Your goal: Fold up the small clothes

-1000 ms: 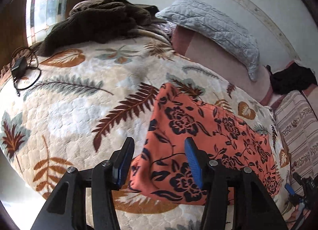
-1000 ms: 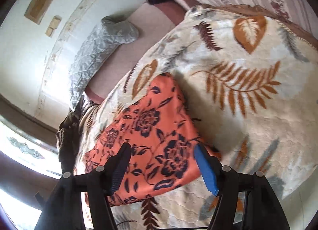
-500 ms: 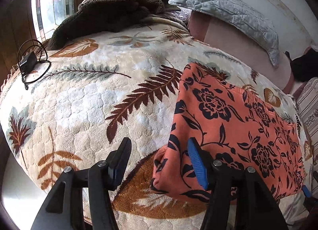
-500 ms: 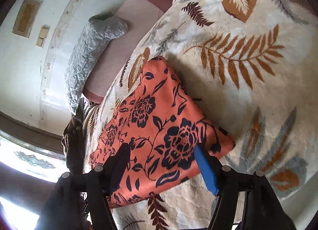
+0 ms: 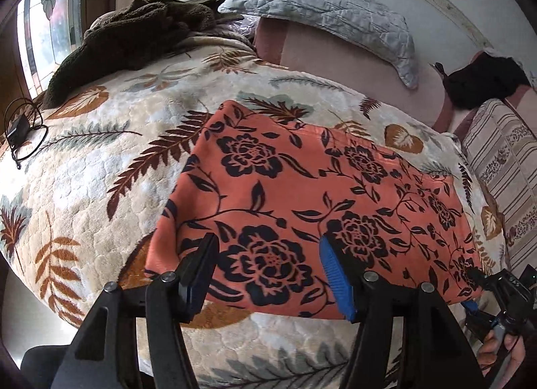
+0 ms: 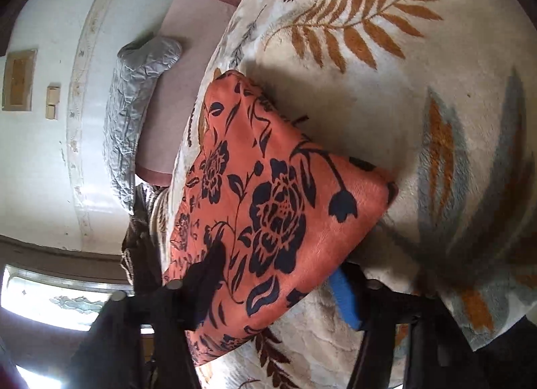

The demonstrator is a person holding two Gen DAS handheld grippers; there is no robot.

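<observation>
An orange cloth with a dark flower print (image 5: 315, 194) lies flat and spread out on a cream blanket patterned with leaves (image 5: 100, 167), which covers the bed. The cloth sits toward the near edge of the blanket, one long side running along the front.

The left tongs (image 5: 268, 271) hang over the near left part of the cloth. Their jaws are opening, the black finger on one side and the blue-padded finger (image 5: 332, 275) on the other standing well apart, and neither pad presses on the cloth; it lies under the gap, not gripped.

The right tongs (image 6: 278, 285) are at the near right corner of the cloth (image 6: 268, 207). Their jaws are closing with the cloth's edge between them: the dark finger lies over the top of the fabric and the blue pad (image 6: 345, 298) sits under the lifted edge. That finger is blurred, so I cannot tell for sure that the pads already pinch the fabric. In the left wrist view these tongs show at the far right, with a hand (image 5: 500, 352) behind them.

At the head of the bed a grey quilted pillow (image 5: 332, 13) leans on the wall, a dark brown fleece (image 5: 134, 36) is heaped by the window, and a black charger with its cable (image 5: 20, 130) lies at the blanket's left edge.
</observation>
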